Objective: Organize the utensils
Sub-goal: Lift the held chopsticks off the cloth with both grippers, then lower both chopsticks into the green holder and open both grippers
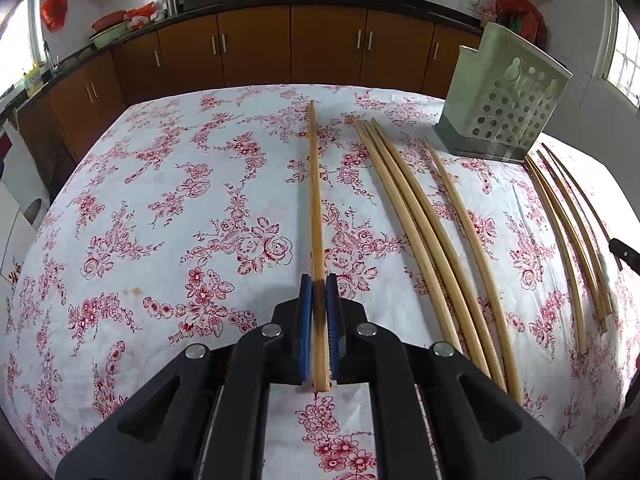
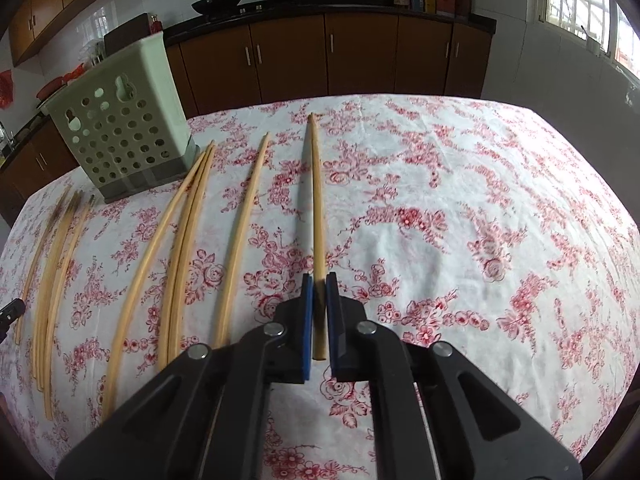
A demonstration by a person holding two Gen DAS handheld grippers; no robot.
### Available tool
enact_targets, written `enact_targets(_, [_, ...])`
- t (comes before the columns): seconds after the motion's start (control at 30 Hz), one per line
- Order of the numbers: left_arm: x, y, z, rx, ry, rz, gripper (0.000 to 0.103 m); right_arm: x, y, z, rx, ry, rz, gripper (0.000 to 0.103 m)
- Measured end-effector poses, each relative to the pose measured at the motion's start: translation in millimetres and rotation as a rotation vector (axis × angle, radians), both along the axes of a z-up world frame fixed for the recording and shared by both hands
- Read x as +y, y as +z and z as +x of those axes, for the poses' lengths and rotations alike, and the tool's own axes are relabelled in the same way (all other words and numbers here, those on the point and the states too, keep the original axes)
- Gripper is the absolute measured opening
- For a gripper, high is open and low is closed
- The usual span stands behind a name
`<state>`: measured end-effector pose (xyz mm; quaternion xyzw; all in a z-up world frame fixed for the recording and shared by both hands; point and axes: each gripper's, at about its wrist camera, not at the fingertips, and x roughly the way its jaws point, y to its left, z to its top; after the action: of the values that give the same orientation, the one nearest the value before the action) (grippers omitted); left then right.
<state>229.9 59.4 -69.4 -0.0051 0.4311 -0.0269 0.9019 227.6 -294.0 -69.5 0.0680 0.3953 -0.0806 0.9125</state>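
My left gripper [image 1: 319, 282] is shut on a wooden chopstick [image 1: 315, 200] that points straight ahead over the floral tablecloth. My right gripper [image 2: 319, 280] is shut on another wooden chopstick [image 2: 317, 208], held just above the cloth, with its shadow to the left. Several loose chopsticks [image 1: 420, 232] lie on the cloth right of my left gripper; they also show in the right wrist view [image 2: 188, 248], left of my right gripper. A pale green perforated utensil holder [image 1: 502, 100] stands upright at the far right; in the right wrist view the holder [image 2: 128, 120] is at the far left.
The table's floral cloth [image 1: 180, 200] drops off at rounded edges. Brown kitchen cabinets [image 1: 256, 44] and a counter with woks run behind the table. Another group of chopsticks [image 1: 572, 232] lies near the right table edge. The tip of the other gripper [image 1: 624, 254] shows at the right.
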Motion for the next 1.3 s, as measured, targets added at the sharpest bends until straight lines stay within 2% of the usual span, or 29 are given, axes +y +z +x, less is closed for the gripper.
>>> enact_targets(0.2, [11.0, 46.8, -12.8, -0.130, 0.019, -0.035, 0.007, -8.4, 48.4, -14.3, -0.123, -0.002, -0.010, 0.008])
enact_targets(0.37, [18.7, 87.6, -22.0, -0.244, 0.041, -0.066, 0.007, -16.2, 77.7, -19.5, -0.209, -0.016, 0.001, 0.008])
enact_targets(0.6, [23.9, 132.9, -20.5, -0.365, 0.082, -0.104, 0.007, -22.5, 111.5, -23.5, -0.321, -0.028, 0.010, 0.008])
enact_targets(0.8, [23.5, 154.7, -11.5, -0.412, 0.090, -0.105, 0.007, -25.5, 127.5, -16.3, -0.364, -0.035, 0.010, 0.008])
enact_targets(1.07, [28.2, 171.6, 0.8, -0.429, 0.104, -0.086, 0.007, -23.9, 145.9, -0.6, -0.385, -0.041, -0.016, 0.007])
enact_targets(1.17, [28.1, 184.3, 6.3, -0.436, 0.110, -0.090, 0.007, -22.8, 166.9, 7.5, -0.416, -0.032, -0.003, 0.007])
enact_targets(1.3, [17.9, 219.3, 10.4, -0.510, 0.092, -0.101, 0.007, -20.0, 215.4, 12.5, -0.521, -0.009, 0.032, 0.007])
